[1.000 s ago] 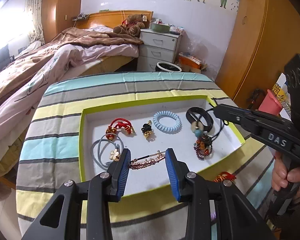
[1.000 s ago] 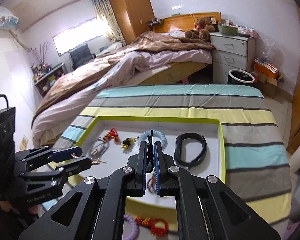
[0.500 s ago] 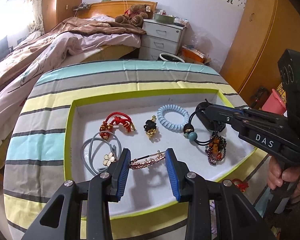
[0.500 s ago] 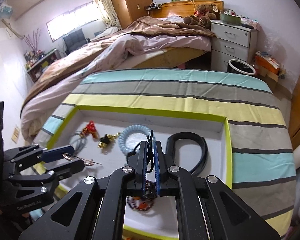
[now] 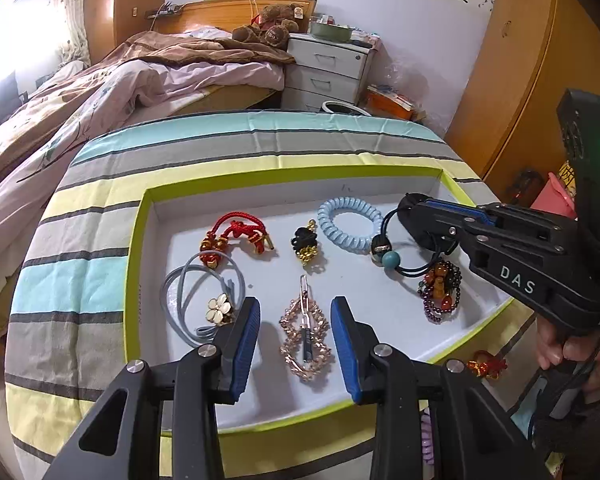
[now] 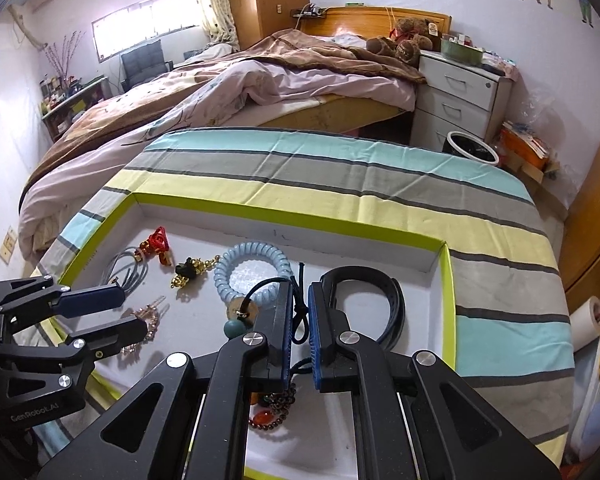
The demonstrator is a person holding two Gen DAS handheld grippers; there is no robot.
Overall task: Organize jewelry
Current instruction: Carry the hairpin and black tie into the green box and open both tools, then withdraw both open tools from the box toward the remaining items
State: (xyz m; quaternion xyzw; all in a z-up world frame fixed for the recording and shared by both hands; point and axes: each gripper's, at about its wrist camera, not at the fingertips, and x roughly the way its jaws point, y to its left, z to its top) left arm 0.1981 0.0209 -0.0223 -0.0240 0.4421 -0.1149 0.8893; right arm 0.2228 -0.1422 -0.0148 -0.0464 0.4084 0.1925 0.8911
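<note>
The left tongs (image 5: 295,334) hang half open over the near part of the tray (image 5: 134,280), their blue pads either side of a rose-gold clip (image 5: 305,338) that lies flat on the white floor, touching neither pad. Just left of the clip lies a grey cord (image 5: 188,292) with a cream flower. Near the tray's right edge lies a beaded bracelet (image 5: 440,290) of dark and amber beads. A red charm (image 5: 485,364) lies outside the tray on the striped tabletop (image 5: 260,140), off its near right corner.

The right tongs (image 6: 299,322) reach in from the right with their jaws opening, a narrow gap between the pads; a black cord (image 6: 299,312) runs through that gap. Whether the pads press it I cannot tell for sure; they look just clear of it. The cord carries a teal bead (image 5: 391,259), which rests on the tray floor beside a pale blue coil tie (image 5: 350,229). Left of the coil lie a black-and-gold charm (image 5: 306,245) and, further left, a red knot (image 5: 236,236). A black band (image 6: 364,296) lies at the far right corner.

Beyond the tabletop stand a bed (image 5: 120,92) and a white drawer unit (image 5: 328,72).
</note>
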